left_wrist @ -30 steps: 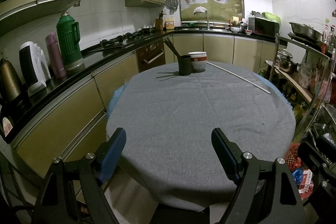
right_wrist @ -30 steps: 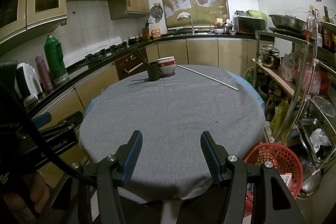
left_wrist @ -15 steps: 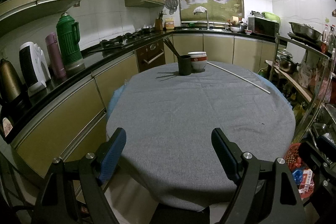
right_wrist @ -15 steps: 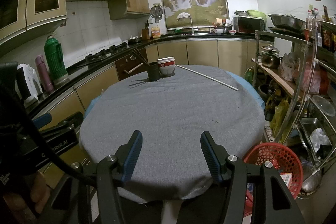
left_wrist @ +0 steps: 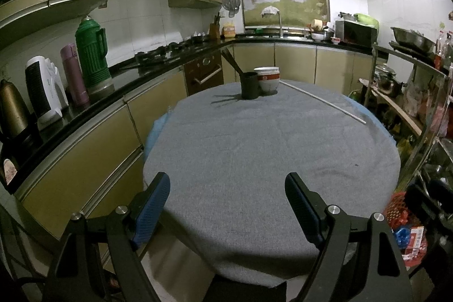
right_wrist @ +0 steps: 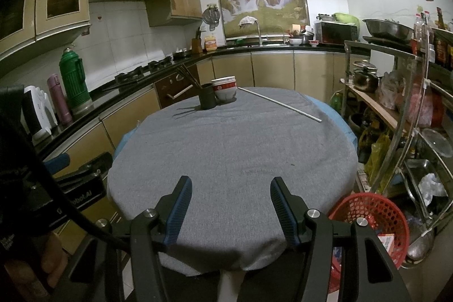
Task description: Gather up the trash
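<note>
A round table under a grey cloth (left_wrist: 269,149) (right_wrist: 235,143) fills both views. My left gripper (left_wrist: 228,188) hovers open over its near edge, nothing between the fingers. My right gripper (right_wrist: 230,193) is open too, above the near edge, with the left gripper's body (right_wrist: 76,183) visible to its left. A red mesh basket (right_wrist: 368,212) (left_wrist: 396,210) stands on the floor by the table's right side, with wrappers inside. At the far side stand a dark cup of chopsticks (left_wrist: 249,84) (right_wrist: 206,99), stacked bowls (left_wrist: 267,79) (right_wrist: 225,88) and a thin white rod (left_wrist: 322,101) (right_wrist: 280,104).
A black counter (left_wrist: 85,106) with a green flask (left_wrist: 92,55), a pink flask and a kettle runs along the left. A metal rack (right_wrist: 396,115) crowded with pots and bags stands close on the right. A person's hand (right_wrist: 34,262) shows at the lower left.
</note>
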{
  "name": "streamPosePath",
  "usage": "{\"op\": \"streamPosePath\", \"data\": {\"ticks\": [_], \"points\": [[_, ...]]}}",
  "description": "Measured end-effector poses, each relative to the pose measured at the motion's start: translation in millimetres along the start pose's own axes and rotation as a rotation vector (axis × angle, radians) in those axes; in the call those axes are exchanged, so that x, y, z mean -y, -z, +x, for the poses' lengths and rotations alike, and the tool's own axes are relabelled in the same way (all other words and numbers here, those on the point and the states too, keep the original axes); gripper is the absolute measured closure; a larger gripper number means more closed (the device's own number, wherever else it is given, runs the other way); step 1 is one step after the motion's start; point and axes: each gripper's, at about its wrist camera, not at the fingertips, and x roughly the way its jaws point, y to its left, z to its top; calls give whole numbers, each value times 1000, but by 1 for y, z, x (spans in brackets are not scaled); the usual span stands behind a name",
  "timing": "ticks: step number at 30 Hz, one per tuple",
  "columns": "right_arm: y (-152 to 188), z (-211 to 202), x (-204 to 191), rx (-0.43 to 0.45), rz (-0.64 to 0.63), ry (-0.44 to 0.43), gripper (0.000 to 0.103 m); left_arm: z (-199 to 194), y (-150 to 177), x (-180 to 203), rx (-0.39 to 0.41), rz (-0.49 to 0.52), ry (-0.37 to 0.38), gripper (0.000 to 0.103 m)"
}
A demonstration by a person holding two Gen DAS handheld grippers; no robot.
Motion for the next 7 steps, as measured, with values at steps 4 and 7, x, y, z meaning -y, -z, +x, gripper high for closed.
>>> {"op": "streamPosePath", "data": {"ticks": [4,7], "points": [[-5,9,3,-4,11,-5,42,12,-2,-2,-16,2,-2,19],[-9,24,7,-15,9,-2,42,38,-7,-9,-62,-36,21,19]]}}
